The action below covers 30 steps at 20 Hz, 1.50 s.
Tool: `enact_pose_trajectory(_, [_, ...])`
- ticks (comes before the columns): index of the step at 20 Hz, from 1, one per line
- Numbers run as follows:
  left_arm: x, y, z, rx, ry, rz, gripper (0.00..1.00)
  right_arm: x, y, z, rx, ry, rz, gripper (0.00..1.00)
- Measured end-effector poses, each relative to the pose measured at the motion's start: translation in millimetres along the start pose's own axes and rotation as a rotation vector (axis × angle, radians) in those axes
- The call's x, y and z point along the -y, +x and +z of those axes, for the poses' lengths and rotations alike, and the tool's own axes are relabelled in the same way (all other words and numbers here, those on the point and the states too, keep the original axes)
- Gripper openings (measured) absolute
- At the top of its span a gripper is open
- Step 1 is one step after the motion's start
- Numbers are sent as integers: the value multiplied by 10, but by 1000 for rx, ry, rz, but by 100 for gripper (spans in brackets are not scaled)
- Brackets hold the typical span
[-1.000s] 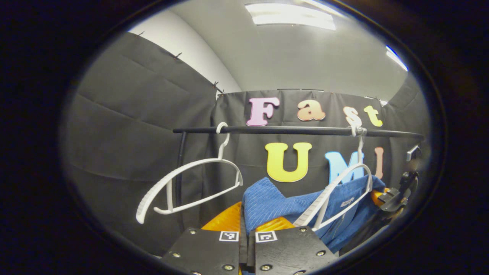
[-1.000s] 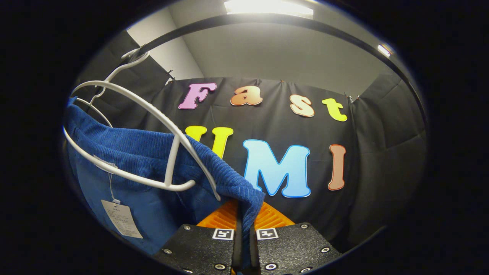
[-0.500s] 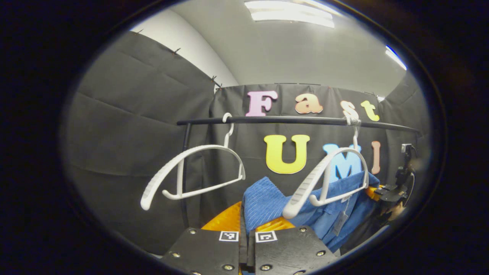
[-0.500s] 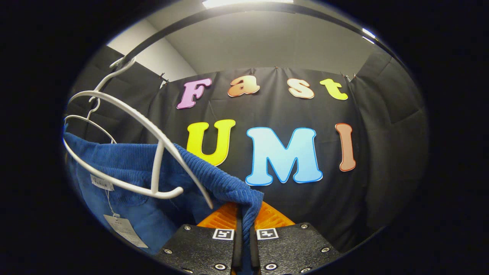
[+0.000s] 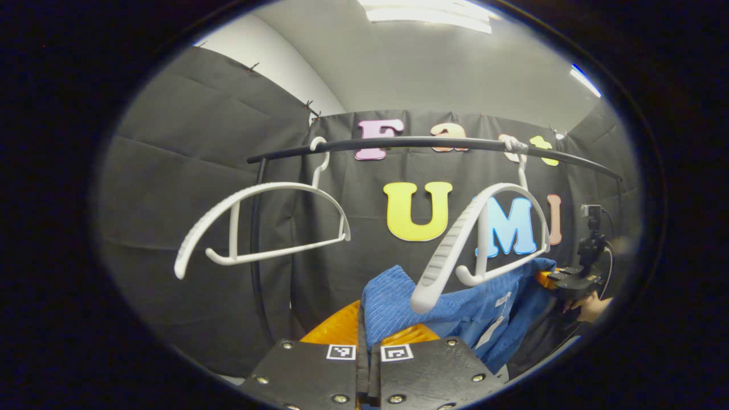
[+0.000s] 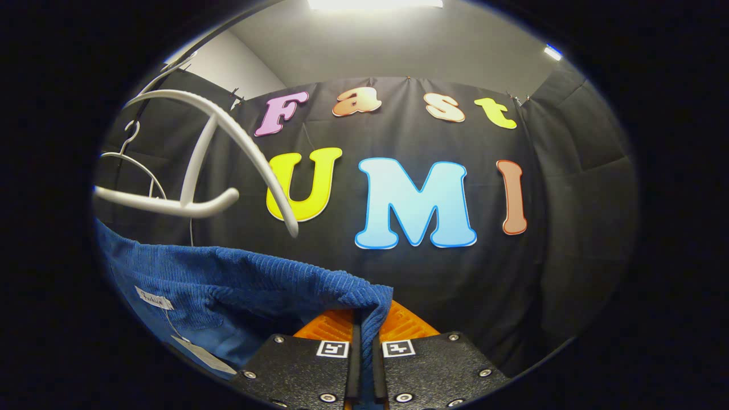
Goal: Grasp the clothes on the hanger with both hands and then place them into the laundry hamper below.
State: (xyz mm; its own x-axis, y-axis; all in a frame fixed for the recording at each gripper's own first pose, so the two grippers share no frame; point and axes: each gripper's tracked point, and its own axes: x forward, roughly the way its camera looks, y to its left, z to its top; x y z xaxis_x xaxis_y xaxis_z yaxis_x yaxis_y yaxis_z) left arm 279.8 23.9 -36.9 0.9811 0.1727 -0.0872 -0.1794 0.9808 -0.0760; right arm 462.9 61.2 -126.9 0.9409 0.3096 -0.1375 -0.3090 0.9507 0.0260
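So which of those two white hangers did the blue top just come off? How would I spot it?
Look at the black rail across the booth; two white hangers hang from it. The one you want hangs directly above the blue top that both grippers hold. The other hanger hangs off to the side with nothing below it.

The garment (image 5: 455, 313) runs out of the left gripper view at its lower edge, and its nearest corner goes down between the left gripper (image 5: 367, 356) fingers, out of sight. In the right gripper view the cloth (image 6: 228, 285) is cut off at the left and bottom edges, and its tag (image 6: 202, 356) is partly cropped, the print too small to read. The near hanger (image 6: 193, 154) loses its hook at the edge there. The far gripper (image 5: 575, 276) is small and dim; a hand (image 5: 592, 307) seems to hold it.
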Motion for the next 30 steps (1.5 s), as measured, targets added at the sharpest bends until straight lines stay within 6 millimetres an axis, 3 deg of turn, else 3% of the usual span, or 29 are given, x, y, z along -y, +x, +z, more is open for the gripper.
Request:
enact_pose_trajectory(3, [6, -65, -138, -16, -13, 6, 1, -6, -173, -184, -47, 22, 4, 7])
enact_pose_trajectory(6, [10, -173, -232, -32, -28, -1, 5, -88, -462, -227, -65, 22, 22, 7])
enact_pose_trajectory(9, [-36, -381, -272, -38, -37, -21, 1, -233, -800, -156, -61, 13, 41, 7])
enact_pose_trajectory(10, [-45, -469, -258, -36, -45, -32, 6, -300, -921, -114, -57, 11, 48, 7])
enact_pose_trajectory(11, [-52, -544, -229, -31, -53, -42, 1, -357, -1032, -63, -51, 5, 53, 7])
enact_pose_trajectory(15, [-91, -803, -57, -9, -73, -96, 1, -568, -1501, 124, -30, 5, 47, 7])
enact_pose_trajectory(16, [-86, -873, -14, -2, -75, -110, 5, -635, -1612, 159, -26, 13, 49, 7])
enact_pose_trajectory(18, [-16, -1015, 80, 9, -80, -152, 1, -743, -1853, 257, -18, 23, 49, 7])
enact_pose_trajectory(24, [196, -1361, 211, 30, -100, -288, 1, -1013, -2623, 466, -1, 55, 32, 7])
enact_pose_trajectory(26, [316, -1516, 186, 25, -111, -335, 6, -1116, -2846, 504, 4, 52, 30, 7])
enact_pose_trajectory(27, [354, -1573, 166, 21, -121, -356, 1, -1171, -2945, 517, 3, 47, 31, 7])
enact_pose_trajectory(30, [511, -1708, 108, 3, -147, -413, 1, -1361, -3203, 481, -10, 36, 47, 7])
